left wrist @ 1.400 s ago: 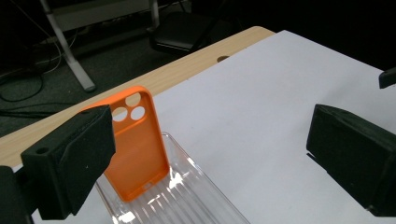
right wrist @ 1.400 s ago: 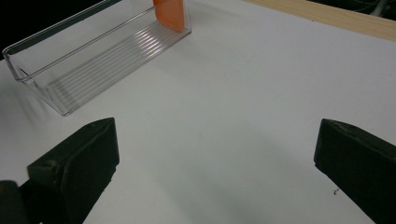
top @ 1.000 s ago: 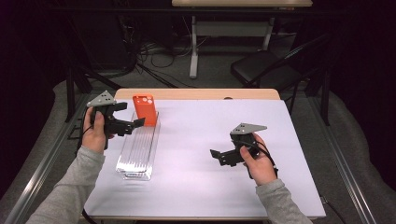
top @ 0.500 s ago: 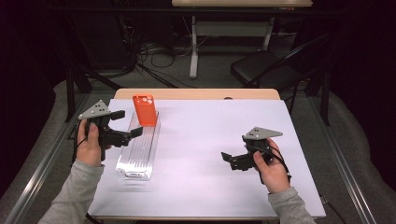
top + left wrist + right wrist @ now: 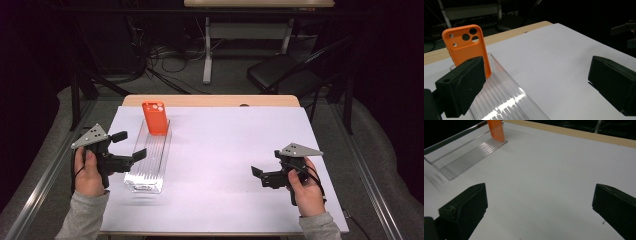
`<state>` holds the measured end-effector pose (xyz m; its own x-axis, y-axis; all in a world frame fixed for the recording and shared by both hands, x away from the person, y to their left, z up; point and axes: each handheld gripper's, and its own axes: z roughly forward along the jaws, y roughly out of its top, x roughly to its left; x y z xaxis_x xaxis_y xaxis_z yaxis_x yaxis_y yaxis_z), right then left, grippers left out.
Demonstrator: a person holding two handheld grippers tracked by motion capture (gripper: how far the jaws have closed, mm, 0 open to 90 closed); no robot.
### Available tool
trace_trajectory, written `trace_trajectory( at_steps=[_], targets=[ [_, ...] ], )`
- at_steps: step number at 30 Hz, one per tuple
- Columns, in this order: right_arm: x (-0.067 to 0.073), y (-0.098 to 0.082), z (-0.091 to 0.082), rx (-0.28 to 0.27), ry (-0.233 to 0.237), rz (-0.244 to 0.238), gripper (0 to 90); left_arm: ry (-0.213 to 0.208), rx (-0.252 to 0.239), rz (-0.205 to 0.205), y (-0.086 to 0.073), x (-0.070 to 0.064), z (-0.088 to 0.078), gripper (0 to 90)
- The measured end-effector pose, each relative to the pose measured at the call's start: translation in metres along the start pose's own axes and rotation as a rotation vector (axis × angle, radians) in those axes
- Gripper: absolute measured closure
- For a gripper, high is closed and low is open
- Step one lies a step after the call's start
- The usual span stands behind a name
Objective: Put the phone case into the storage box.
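My left tongs (image 5: 131,145) hang wide open and hold nothing, one jaw over the near end of the long clear ribbed plastic tray (image 5: 148,165), the other just to the tray's left. My right tongs (image 5: 256,174) are likewise spread wide and hold nothing, low over bare white sheet well apart from the tray. One orange plastic phone case with round camera holes (image 5: 155,117) stands upright at the tray's far end, leaning on its end wall; the left gripper view shows it (image 5: 466,46) just beyond the left jaw. I judge the placing done and both hands clear of the work. Any next move on the case would call for a reach forward along the tray by the left hand. Count on the white-covered desk (image 5: 235,140): one case, one tray, two tongs.
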<state>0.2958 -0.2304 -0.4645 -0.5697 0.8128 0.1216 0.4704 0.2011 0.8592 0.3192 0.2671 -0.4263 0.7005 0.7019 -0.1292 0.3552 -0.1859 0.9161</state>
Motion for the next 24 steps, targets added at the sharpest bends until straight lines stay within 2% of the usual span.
trace_trajectory(
  at_steps=[4, 9, 15, 24],
  targets=[
    [-0.002, -0.005, -0.002, 0.005, -0.009, 0.004, 0.0, -0.001, 0.011, -0.006, -0.007, 0.001, -0.001, 1.7],
    [-0.005, -0.008, -0.002, 0.012, -0.031, 0.000, 0.0, 0.003, 0.002, -0.012, -0.013, 0.002, -0.001, 1.6],
    [-0.009, -0.012, 0.000, 0.015, -0.038, 0.011, 0.0, 0.006, 0.000, -0.009, -0.020, 0.004, 0.001, 1.6],
    [-0.017, -0.017, 0.002, 0.016, -0.056, 0.030, 0.0, 0.019, -0.001, -0.027, -0.029, 0.008, 0.000, 1.7]
  ],
)
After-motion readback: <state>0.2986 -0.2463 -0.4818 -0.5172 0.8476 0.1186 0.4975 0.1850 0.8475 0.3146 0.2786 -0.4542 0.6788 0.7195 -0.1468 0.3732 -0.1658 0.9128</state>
